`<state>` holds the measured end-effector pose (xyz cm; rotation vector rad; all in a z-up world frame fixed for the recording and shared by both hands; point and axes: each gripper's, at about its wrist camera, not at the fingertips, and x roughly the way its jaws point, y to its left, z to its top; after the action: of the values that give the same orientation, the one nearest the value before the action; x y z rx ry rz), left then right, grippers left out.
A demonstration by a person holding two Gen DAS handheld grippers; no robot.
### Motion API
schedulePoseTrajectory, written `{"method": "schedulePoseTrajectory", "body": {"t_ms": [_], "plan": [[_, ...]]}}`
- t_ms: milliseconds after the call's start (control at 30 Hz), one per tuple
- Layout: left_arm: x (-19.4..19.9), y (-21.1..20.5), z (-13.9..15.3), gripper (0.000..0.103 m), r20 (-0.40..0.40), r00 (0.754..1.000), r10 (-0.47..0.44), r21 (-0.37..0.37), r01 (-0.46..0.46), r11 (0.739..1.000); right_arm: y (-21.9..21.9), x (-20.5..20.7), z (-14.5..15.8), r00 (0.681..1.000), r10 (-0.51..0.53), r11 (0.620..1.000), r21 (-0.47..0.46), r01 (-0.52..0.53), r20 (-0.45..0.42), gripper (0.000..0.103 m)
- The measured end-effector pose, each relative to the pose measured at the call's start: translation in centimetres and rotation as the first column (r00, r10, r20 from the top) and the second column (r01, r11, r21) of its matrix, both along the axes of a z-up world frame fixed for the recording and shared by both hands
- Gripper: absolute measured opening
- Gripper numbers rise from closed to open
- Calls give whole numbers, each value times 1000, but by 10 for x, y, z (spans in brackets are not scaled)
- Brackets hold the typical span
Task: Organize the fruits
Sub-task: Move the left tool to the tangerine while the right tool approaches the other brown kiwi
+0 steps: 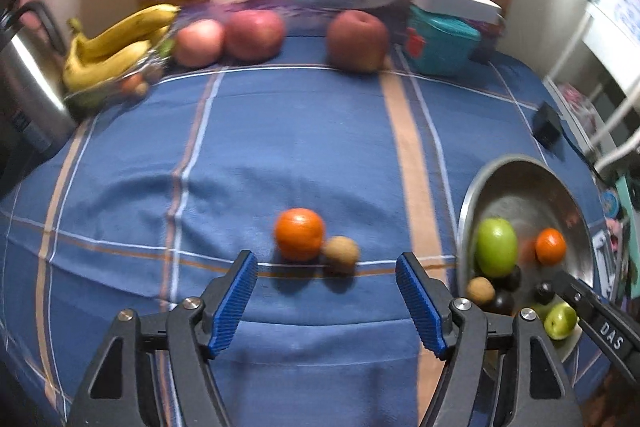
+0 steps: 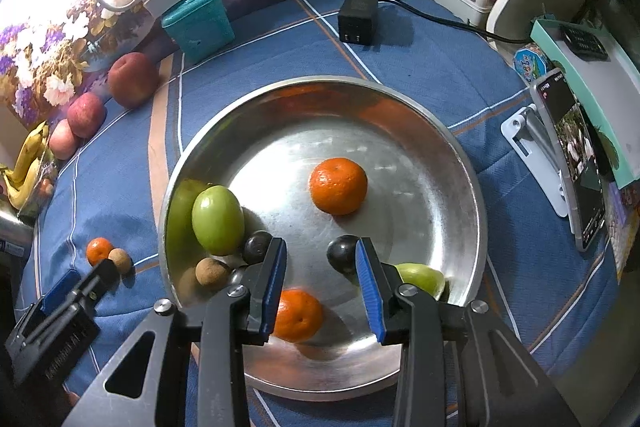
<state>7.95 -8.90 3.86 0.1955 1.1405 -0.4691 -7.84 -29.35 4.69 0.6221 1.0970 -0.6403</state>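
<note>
- Both tongs are released and grasp nothing: the left tongs [image 1: 326, 303] hang spread over the blue checked cloth, and the right tongs [image 2: 322, 287] gape above the near part of the metal bowl [image 2: 460, 147].
- On the table, at twelve o'clock from the left tongs, a loose tangerine [image 1: 299, 234] lies on the cloth with a small brown fruit [image 1: 341, 254] touching it at its four o'clock.
- Inside the bowl I see a tangerine near the middle [image 2: 338, 185], a green fruit [image 2: 218, 220] against the wall at nine o'clock, a brown fruit [image 2: 211, 271] and dark plums [image 2: 258, 246] just below it, a second green fruit [image 2: 422, 277] at five o'clock, and another tangerine [image 2: 297, 315] directly under the right tongs, between the blue pads.
- To my eye the gathering step is in hand: small fruit goes into the bowl, and the pair on the cloth is left to collect.
- Next, I judge, the left tongs need to drop forward, straddle the loose tangerine and clench gently, taking care not to knock its brown neighbour rolling.
- Apples [image 1: 254, 35] and bananas [image 1: 116, 43] sit along the far edge at eleven o'clock, well apart from the bowl.
</note>
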Motion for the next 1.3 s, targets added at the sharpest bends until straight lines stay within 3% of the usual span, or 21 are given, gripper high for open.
{"method": "schedulePoseTrajectory", "body": {"t_ms": [400,500,567,600,633,1300], "plan": [[26,33,3,80,-33,992,124,-26,-125,992,20,16,7,997,71,997,-24,-70,4,37],[28,36,3,94,-32,989,145,-16,-146,989,24,18,8,997,84,996,-29,-83,2,37],[30,38,4,100,-28,988,154,-14,-154,988,25,20,8,996,91,995,-38,-91,-5,47],[30,38,4,100,-27,987,155,-14,-156,988,26,20,8,996,93,995,-46,-93,-8,64],[30,38,4,101,-25,987,156,-11,-157,988,26,21,8,995,97,994,-51,-97,-8,68],[32,42,2,103,1,984,175,16,-175,984,26,21,4,995,95,994,-46,-96,-17,68]]}}
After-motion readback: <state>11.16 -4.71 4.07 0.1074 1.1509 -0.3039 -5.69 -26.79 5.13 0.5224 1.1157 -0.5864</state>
